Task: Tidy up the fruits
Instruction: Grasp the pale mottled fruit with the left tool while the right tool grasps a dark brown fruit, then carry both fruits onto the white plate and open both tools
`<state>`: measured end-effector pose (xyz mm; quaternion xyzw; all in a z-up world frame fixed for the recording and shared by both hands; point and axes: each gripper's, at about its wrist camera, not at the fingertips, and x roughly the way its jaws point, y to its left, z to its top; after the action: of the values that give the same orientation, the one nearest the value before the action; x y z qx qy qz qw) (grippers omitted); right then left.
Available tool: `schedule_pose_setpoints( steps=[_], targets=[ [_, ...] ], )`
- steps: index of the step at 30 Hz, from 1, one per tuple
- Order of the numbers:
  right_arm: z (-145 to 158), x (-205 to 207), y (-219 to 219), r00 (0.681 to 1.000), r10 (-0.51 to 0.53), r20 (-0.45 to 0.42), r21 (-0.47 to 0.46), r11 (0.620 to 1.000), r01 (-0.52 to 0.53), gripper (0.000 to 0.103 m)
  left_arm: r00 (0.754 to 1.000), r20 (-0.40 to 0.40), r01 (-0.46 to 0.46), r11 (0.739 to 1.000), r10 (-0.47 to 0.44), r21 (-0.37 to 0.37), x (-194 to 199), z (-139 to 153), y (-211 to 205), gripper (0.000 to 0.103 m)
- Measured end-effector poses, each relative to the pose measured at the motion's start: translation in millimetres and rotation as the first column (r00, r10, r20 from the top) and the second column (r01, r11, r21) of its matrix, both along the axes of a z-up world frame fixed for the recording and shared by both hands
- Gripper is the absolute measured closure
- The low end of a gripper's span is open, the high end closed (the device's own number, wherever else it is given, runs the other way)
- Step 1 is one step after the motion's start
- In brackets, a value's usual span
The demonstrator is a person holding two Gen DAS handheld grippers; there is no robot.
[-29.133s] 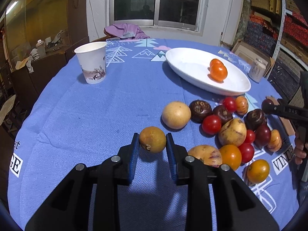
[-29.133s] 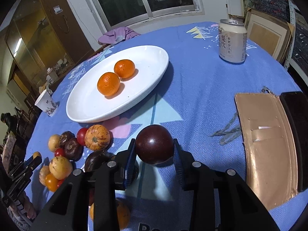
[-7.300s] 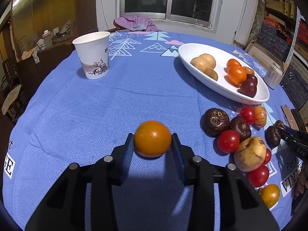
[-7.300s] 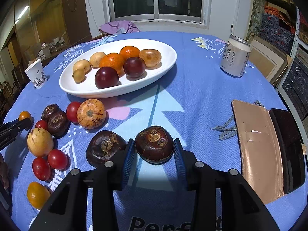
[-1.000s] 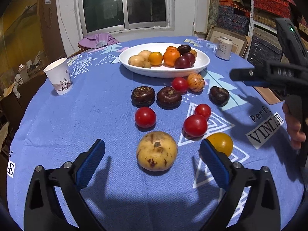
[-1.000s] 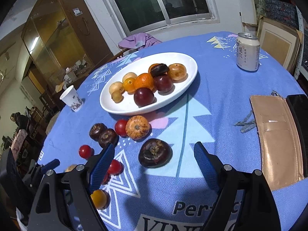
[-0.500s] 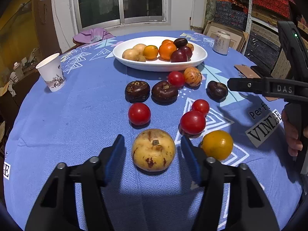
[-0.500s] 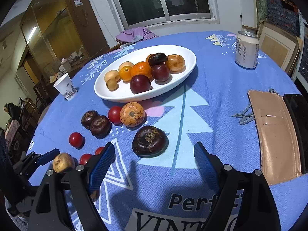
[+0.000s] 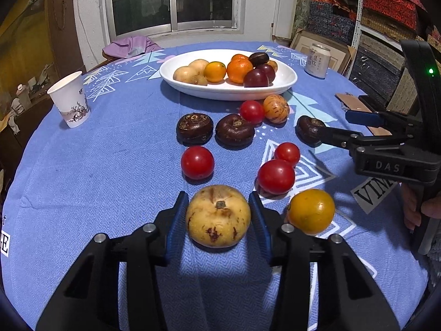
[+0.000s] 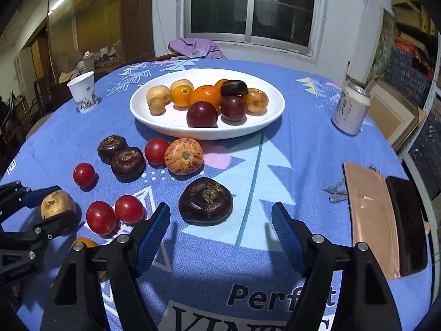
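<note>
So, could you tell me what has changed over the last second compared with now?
The left gripper has just been closing onto the yellow fruit. The right gripper has neared the dark fruit, its jaws closing slightly but clear of it. The plate and the other fruits stayed put.

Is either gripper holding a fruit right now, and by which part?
The left gripper, just closing, clasps the yellow fruit by its two sides. The right gripper holds nothing.

Bare tablecloth (image 9: 110, 165) left of tomatoes (image 9: 197, 162)
</note>
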<state>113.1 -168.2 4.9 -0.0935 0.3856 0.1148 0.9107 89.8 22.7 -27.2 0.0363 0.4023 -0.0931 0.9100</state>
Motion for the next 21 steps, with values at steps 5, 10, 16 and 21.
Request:
schedule_pose_setpoints(
  steps=[5,10,16,21],
  targets=[
    [-5.7,9.9,2.2,1.0,-0.001,-0.023,-0.01,1.0,0.001,0.03,1.0,0.001,0.0,1.0,0.0,0.009,-0.2,-0.5,-1.0,0.058],
    [-12.5,17.0,7.2,0.998,0.008,-0.059,-0.004,1.0,-0.008,0.04,1.0,0.002,0.001,1.0,-0.001,0.012,-0.3,-0.6,-1.2,0.058],
    [-16.6,22.3,11.6,0.997,0.02,-0.08,0.003,1.0,-0.019,0.048,1.0,0.001,0.0,1.0,0.0,0.011,-0.2,-0.8,-1.0,0.058],
    [-19.3,23.4,12.8,0.995,0.025,-0.098,0.01,1.0,-0.024,0.053,1.0,-0.005,0.003,1.0,-0.003,0.007,0.3,-1.1,-0.2,0.058]
  ],
)
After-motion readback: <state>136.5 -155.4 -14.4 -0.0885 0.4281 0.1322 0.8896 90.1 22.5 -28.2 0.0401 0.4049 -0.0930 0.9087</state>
